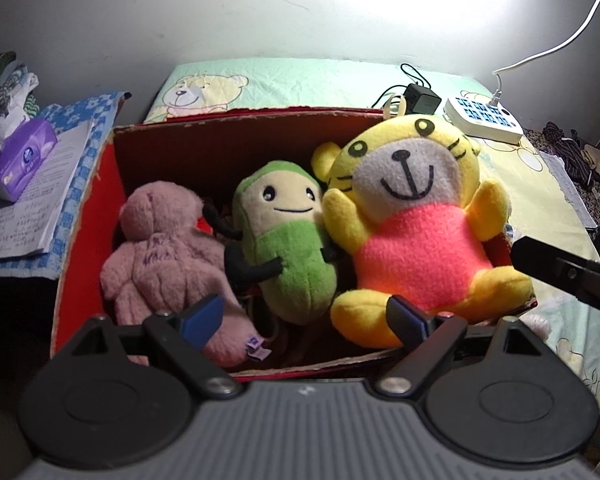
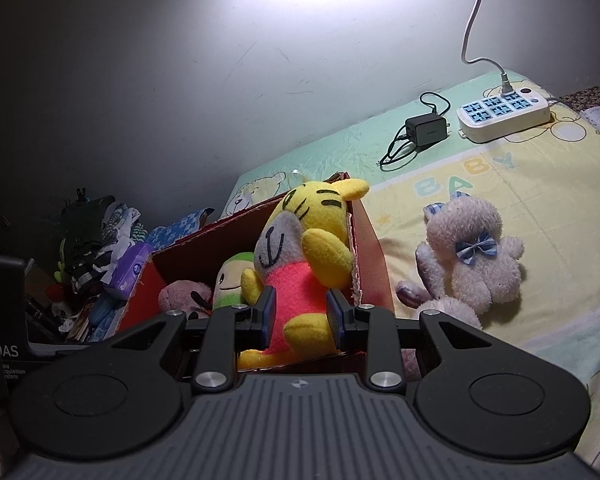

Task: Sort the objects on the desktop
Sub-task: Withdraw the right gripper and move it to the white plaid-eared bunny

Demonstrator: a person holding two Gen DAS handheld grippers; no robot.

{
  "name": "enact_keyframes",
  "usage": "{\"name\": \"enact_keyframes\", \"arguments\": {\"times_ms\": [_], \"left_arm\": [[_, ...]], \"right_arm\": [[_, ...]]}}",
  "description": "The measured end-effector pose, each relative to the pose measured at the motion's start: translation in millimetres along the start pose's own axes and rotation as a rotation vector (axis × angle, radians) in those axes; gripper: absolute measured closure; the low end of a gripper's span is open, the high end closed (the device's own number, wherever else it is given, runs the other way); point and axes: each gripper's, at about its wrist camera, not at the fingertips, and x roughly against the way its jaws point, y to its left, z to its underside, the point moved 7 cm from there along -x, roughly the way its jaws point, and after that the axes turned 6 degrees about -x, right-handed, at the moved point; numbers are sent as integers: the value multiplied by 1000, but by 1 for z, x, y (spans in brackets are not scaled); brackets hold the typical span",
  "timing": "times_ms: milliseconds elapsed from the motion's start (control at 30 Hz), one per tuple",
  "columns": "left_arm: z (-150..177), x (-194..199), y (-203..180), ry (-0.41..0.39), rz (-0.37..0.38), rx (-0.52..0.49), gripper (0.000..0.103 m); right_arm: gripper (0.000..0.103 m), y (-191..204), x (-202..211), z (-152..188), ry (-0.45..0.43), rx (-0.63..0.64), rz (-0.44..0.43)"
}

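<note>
Hovering right gripper (image 2: 301, 317), perhaps pinching tiger (image 2: 300, 276)

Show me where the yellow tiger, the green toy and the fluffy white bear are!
yellow tiger (image 1: 410, 182): left wrist view, on its grey muzzle.
green toy (image 1: 290, 204): left wrist view, on its smiling face.
fluffy white bear (image 2: 480, 272): right wrist view, on its tummy below the blue bow.
</note>
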Motion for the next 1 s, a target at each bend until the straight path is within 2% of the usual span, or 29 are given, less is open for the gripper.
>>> {"name": "enact_keyframes", "arguments": {"times_ms": [367, 600, 767, 1000], "left_arm": [[-3, 8, -5, 2, -83, 75, 15], [-11, 15, -25, -21, -126, 95, 15], [-20, 25, -46, -73, -106, 90, 15], [-26, 37, -105, -153, 37, 5, 15]], "right_arm": [[72, -7, 1, -15, 48, 45, -86], [72, -31, 12, -34, 48, 37, -127], [72, -56, 19, -48, 44, 11, -122], [71, -104, 28, -61, 56, -51, -86]]}}
